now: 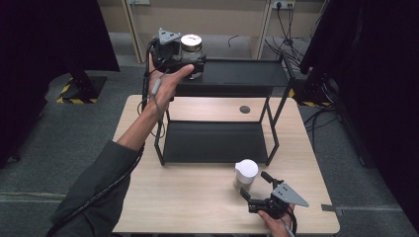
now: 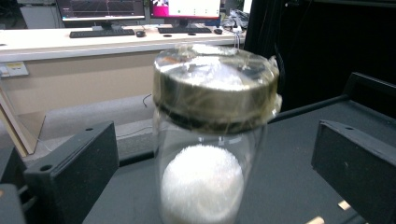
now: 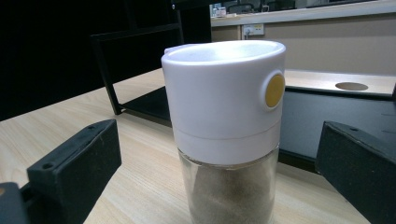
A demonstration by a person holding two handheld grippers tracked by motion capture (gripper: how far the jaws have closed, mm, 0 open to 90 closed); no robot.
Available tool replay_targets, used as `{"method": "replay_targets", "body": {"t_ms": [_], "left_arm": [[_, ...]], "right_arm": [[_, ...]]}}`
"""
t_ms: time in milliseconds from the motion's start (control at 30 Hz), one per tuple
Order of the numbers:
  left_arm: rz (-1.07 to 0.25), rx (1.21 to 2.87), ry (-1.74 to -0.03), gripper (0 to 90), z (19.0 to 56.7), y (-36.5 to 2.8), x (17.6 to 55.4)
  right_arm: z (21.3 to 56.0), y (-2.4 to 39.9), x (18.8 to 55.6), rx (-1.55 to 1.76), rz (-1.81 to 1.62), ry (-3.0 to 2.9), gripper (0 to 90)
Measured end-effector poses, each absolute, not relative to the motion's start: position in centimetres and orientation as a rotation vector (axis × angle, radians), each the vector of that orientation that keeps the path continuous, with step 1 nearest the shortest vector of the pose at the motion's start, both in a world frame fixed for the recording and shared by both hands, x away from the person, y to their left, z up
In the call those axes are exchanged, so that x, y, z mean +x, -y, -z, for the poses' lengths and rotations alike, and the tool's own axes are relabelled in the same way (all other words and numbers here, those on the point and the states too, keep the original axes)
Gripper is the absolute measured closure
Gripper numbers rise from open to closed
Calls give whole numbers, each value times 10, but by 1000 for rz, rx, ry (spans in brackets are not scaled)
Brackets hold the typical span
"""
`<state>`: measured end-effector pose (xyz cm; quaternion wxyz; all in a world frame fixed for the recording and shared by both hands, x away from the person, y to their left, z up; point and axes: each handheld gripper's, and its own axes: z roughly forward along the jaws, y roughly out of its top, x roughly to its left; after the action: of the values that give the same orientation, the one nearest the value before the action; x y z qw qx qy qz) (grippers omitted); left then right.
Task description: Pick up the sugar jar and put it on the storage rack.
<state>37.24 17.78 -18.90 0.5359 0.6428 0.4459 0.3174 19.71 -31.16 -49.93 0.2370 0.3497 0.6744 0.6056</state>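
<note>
A glass jar (image 1: pixel 191 45) with a metal lid wrapped in clear film stands at the left end of the black rack's top shelf (image 1: pixel 242 74). White powder fills its lower part (image 2: pixel 201 186). My left gripper (image 1: pixel 193 58) is open around it, and both black jaws stand clear of the glass in the left gripper view. On the wooden table (image 1: pixel 192 202) near the front stands a second jar (image 1: pixel 245 173) with a white cap and a yellow button (image 3: pixel 274 90), holding greyish powder. My right gripper (image 1: pixel 254 183) is open, its jaws on either side of this jar without touching it.
The rack's lower shelf (image 1: pixel 212 140) sits on the table's middle. A round hole (image 1: pixel 244 109) is in the tabletop behind it. Black curtains hang left and right, and cables lie on the floor at the back right.
</note>
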Motion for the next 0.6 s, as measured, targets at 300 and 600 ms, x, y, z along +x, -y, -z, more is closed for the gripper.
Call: {"method": "replay_targets", "body": {"t_ms": [300, 600], "left_arm": [[-731, 1535, -1013, 6, 198, -188, 354], [-708, 1520, -960, 3, 211, -199, 334]], "right_arm": [[499, 311, 197, 956, -1658, -1848, 6], [499, 311, 197, 954, -1659, -1848, 6]]}}
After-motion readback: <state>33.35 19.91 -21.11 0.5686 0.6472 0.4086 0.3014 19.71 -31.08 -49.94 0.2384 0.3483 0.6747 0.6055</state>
